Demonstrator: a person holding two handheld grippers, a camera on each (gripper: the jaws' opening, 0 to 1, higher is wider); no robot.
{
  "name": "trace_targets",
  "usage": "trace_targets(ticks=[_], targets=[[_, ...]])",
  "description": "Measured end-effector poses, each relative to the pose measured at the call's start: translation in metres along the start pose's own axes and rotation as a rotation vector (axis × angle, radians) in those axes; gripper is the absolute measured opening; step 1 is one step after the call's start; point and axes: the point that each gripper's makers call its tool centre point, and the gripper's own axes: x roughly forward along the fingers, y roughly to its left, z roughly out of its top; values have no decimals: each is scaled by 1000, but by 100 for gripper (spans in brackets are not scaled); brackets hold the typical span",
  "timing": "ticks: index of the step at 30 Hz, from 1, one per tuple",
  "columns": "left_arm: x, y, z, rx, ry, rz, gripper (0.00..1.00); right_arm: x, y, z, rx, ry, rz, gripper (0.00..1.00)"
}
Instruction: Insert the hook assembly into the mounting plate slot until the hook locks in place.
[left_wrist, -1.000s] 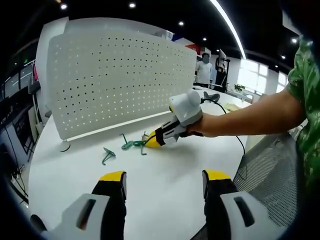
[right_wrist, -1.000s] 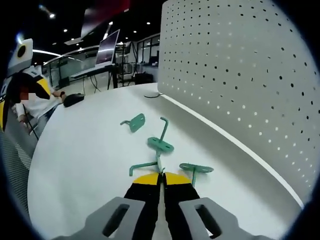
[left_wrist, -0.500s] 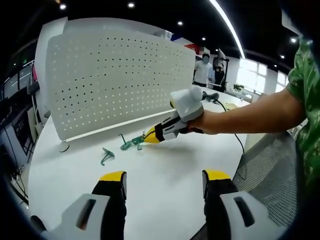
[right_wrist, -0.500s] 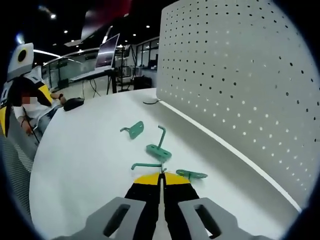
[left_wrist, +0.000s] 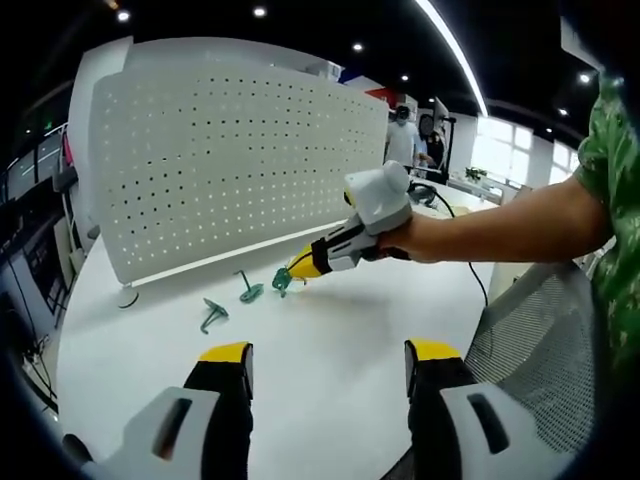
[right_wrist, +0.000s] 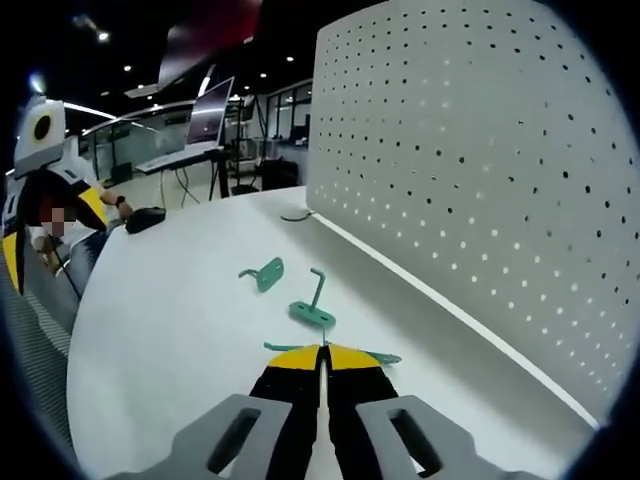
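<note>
Left gripper view: left gripper (left_wrist: 325, 365) jaws wide, w/ nothing between, over white surface (left_wrist: 330, 330). Right gripper (left_wrist: 296, 271) clamps a green hook (left_wrist: 281, 282), lifted near pegboard (left_wrist: 240, 150). 2 more hooks (left_wrist: 213, 314) lie on surface.

Right gripper view: right gripper (right_wrist: 322, 354) pinched on hook (right_wrist: 380, 357); pegboard (right_wrist: 480, 150) along surface's far edge.

No readable text — no labels, brands, numbers or signs legible.

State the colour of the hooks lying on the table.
Green hooks; the right gripper view shows them best.
</note>
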Motion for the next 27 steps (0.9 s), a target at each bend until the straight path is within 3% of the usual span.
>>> trace_targets(ticks=[10, 15, 19, 22, 27], targets=[[-1, 0, 2, 1, -12, 1, 63, -6, -3, -2, 7, 19, -15, 0], [-1, 0, 3, 0, -15, 0, 63, -9, -7, 3, -13, 3, -36, 0], [-1, 0, 3, 0, -14, -2, 63, -9, -9, -1, -46, 31, -30, 0], [-1, 0, 3, -1, -15, -2, 63, -6, -3, -5, -132, 70, 2, 5], [-1, 0, 3, -3, -14, -4, 63, 1, 7, -10, -286, 149, 44, 6]])
